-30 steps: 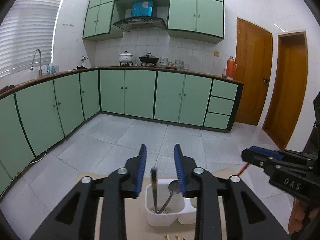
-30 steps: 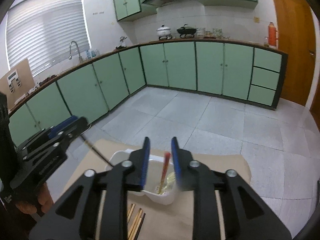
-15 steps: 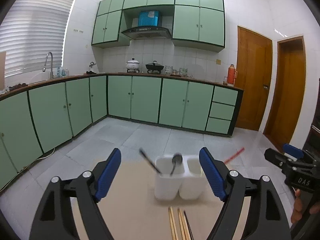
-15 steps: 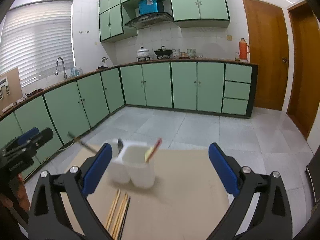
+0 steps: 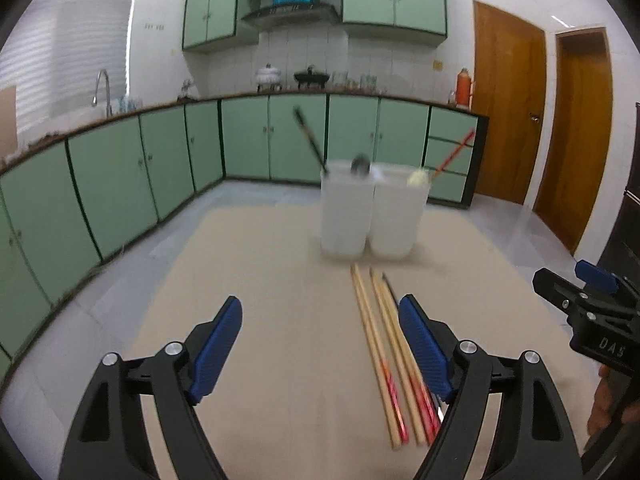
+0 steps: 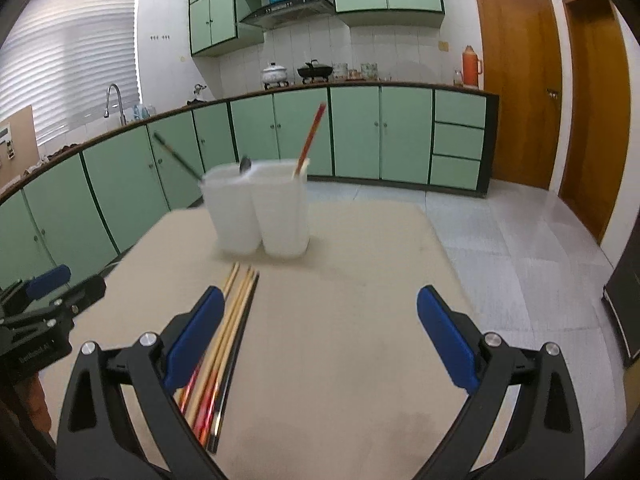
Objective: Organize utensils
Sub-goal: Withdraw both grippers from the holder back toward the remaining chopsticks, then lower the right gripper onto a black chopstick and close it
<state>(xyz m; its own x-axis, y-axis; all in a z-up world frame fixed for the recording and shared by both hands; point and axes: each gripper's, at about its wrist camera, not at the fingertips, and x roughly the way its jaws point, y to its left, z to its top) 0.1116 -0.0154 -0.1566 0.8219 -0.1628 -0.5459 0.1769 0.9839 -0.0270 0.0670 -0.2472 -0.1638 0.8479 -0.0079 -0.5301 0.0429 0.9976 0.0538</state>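
Two grippers hover wide open and empty over a beige table [image 5: 260, 264]: the left gripper [image 5: 320, 344], then loose chopsticks [image 5: 384, 344] awaiting sorting, then the right gripper [image 6: 320, 336]. Behind stands a white two-compartment holder [image 6: 256, 216], already holding upright utensils.

So a second back both grippers were right over the white utensil holder [image 5: 370, 216], jaws nearly closed around what they'd carried: the left hand-held gripper [image 5: 320, 346] on a dark chopstick [image 5: 310, 140], the right hand-held gripper [image 6: 320, 338] on a red chopstick [image 6: 310, 138]. Now both jaws are spread wide with nothing between them, both have backed off low over the worktop [image 5: 280, 280], and those two chopsticks lean loose in the holder. The bundle of chopsticks [image 6: 224, 344] on the worktop now sits much closer to both cameras.
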